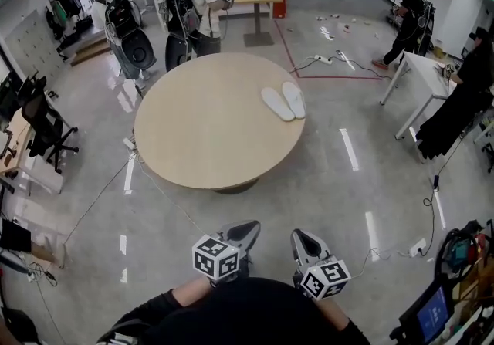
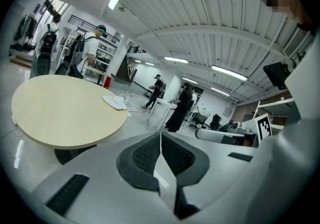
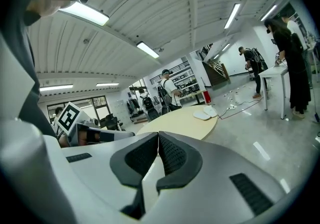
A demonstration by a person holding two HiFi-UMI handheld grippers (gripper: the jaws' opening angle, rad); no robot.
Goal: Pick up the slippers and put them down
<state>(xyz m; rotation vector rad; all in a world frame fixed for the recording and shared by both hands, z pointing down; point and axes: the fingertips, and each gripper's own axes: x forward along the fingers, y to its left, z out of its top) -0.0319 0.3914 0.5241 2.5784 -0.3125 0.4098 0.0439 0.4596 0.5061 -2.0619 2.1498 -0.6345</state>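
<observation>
Two white slippers (image 1: 283, 101) lie side by side near the right edge of a round beige table (image 1: 208, 127). They show small in the left gripper view as the slippers (image 2: 115, 101) and in the right gripper view as the slippers (image 3: 205, 113). My left gripper (image 1: 247, 229) and right gripper (image 1: 301, 238) hang close to my body at the bottom of the head view, well short of the table. Both are shut with nothing between the jaws, as the left gripper (image 2: 160, 138) and right gripper (image 3: 158, 139) show.
People with backpacks (image 1: 195, 4) stand beyond the table; others stand by a white desk (image 1: 421, 77) at the right. Cables and a power strip (image 1: 323, 59) lie on the grey floor. An office chair (image 1: 46, 123) is at the left.
</observation>
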